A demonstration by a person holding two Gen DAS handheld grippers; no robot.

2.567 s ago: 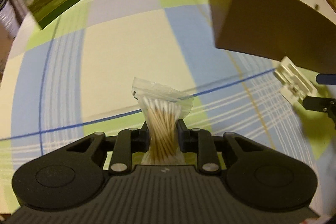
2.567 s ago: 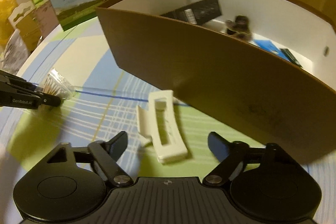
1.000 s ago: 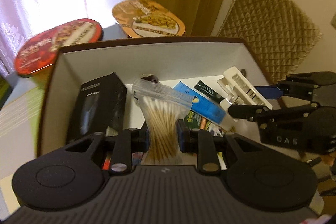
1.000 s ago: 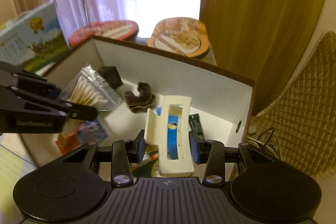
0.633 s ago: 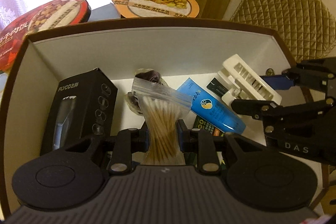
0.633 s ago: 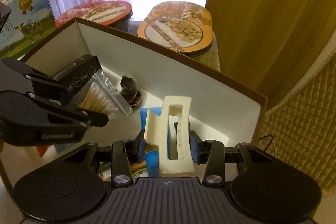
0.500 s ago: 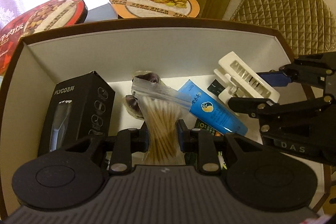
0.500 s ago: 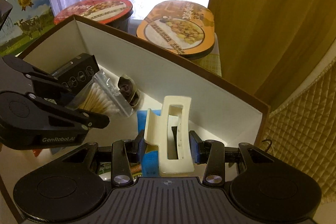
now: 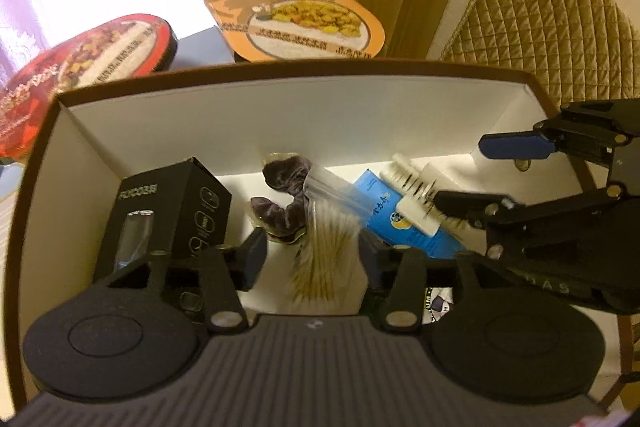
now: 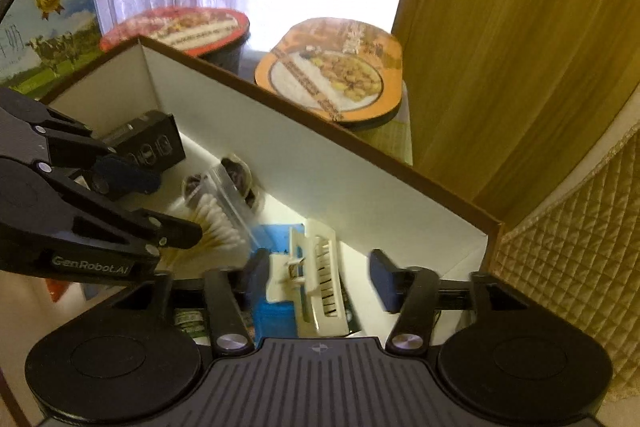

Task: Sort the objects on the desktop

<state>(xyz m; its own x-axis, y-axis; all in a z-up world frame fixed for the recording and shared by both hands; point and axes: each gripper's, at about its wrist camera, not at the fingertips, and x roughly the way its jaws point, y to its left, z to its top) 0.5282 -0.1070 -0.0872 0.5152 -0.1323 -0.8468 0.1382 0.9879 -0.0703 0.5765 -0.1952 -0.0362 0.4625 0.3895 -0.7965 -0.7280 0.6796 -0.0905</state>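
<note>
Hovering over the open brown box, both grippers have their fingers spread with nothing held between them. In the left wrist view the left gripper stands wide, and the bag of cotton swabs sits blurred in the gap, touching neither finger; whether it rests on the box floor or hangs in the air cannot be told. In the right wrist view the right gripper is likewise parted, and the white hair claw lies tilted between its fingers; its left edge sits right at the left finger, but contact cannot be made out. The claw lies over a blue tube, which is mostly covered.

Inside the box, a black carton stands toward the left wall, its lower part cut off by the gripper body. A dark velvet scrunchie lies near the far wall, partly behind the swab bag. Printed packets at the near side of the box are mostly hidden under the gripper bodies and cannot be identified.

Beyond the far wall stand a red-lidded bowl and an orange-lidded bowl. A milk carton is cut off at the left edge of the right wrist view.
</note>
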